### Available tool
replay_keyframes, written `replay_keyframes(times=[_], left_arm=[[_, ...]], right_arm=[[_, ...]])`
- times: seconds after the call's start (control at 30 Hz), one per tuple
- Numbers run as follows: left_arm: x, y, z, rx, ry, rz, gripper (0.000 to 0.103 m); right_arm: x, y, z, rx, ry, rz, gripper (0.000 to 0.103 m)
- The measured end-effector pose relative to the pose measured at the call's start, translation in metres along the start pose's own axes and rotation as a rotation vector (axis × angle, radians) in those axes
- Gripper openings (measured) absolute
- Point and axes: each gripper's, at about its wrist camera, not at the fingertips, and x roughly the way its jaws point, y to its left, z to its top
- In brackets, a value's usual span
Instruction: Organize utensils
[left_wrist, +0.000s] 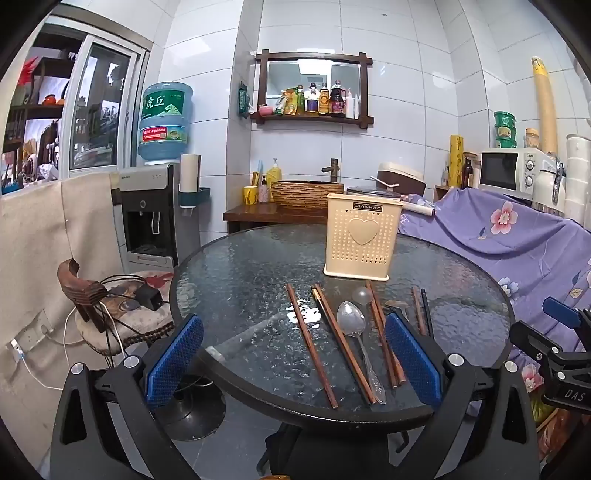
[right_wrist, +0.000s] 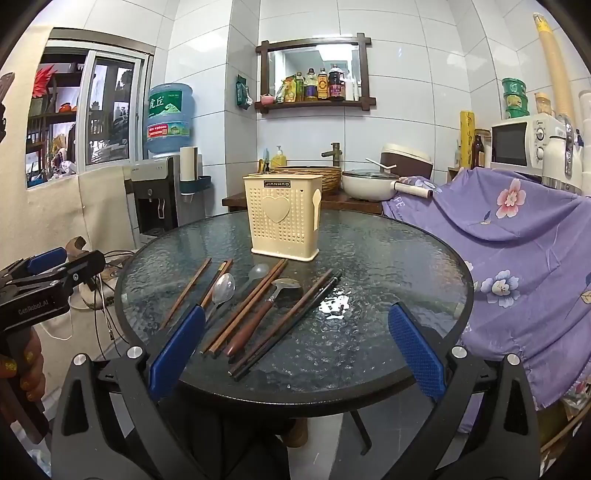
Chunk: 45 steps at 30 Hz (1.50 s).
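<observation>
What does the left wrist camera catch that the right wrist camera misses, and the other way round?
Only the left wrist view shows the wooden chair with cables beside the table, and the right gripper at its edge.

Only the right wrist view shows the wood-handled spoon clearly, the white pan on the counter, and the left gripper with the hand holding it.

Both show the round glass table, the cream utensil holder standing empty-looking behind the row of chopsticks and the metal spoon, plus open blue-padded jaws in front.

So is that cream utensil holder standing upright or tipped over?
Upright: the cream utensil holder sits flat on its base on the glass table, open top up.
</observation>
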Motion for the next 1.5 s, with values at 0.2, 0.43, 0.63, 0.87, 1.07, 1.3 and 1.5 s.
replay_keyframes(times=[0.2,0.43,0.63,0.87,1.07,1.3,1.5], left_arm=[[-0.0004,0.0,0.0001,-0.004,-0.003,-0.007,0.097],[0.002,0.0056,0.0004,-0.011,0.006,-0.008,0.097],[0.002,0.0045,0.001,-0.007,0.009,-0.007,0.097],[0.0014,0.001,0.0005,0.0,-0.003,-0.013,0.097],[0.0003,-0.0016,-0.0005,-0.001,-0.005,-0.015,0.097],[-0.0007,-0.0012,-0.0008,-0.003,-0.001,-0.013,0.097],[-0.0013,0.0007,0.0,-0.006,-0.001,-0.012,0.097]], right_arm=[[0.0013,-0.0004,-0.0001,-0.002,0.0,-0.004,0.098],[0.0014,0.0014,-0.0014,-0.004,-0.004,0.0,0.098],[0.0021,0.0016,-0.0019,-0.001,-0.001,0.002,0.098],[0.0024,0.0004,-0.002,0.001,0.003,0.004,0.098],[0.0028,0.0005,-0.0019,0.001,0.004,0.002,0.098],[0.0045,0.0012,-0.0017,0.001,0.009,0.003,0.098],[0.0049,0.002,-0.0022,0.0,0.011,0.003,0.098]])
